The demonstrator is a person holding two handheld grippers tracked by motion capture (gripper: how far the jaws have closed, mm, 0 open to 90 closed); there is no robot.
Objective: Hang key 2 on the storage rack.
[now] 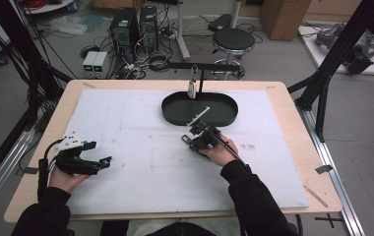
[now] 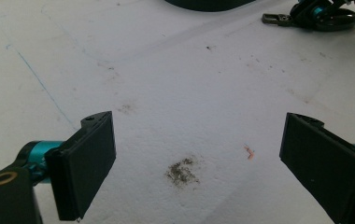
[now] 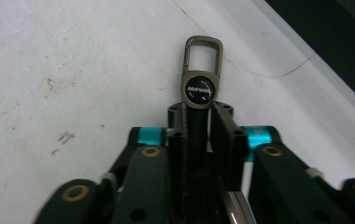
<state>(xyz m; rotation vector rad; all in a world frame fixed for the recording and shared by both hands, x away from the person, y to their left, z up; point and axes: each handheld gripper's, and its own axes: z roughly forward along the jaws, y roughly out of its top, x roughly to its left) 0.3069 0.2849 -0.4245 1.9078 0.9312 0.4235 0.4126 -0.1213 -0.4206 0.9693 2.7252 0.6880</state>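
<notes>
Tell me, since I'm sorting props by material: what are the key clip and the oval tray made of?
Key clip: likely metal, brushed bronze-grey, with a glossy dark badge, held in the right claw. Oval tray: dark, smooth, faintly shiny; plastic or coated metal, unclear.

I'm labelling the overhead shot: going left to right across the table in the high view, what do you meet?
Left gripper → keychain clip → right gripper in the person's hand. The black tray sits farther back, so I leave it out of the order.

White mat (image 1: 126,147) covers wooden table (image 1: 293,128). Beyond the far edge on floor: black stool (image 1: 233,40), two PC towers (image 1: 135,27), cardboard box (image 1: 283,17), tangled cables (image 1: 150,61).
</notes>
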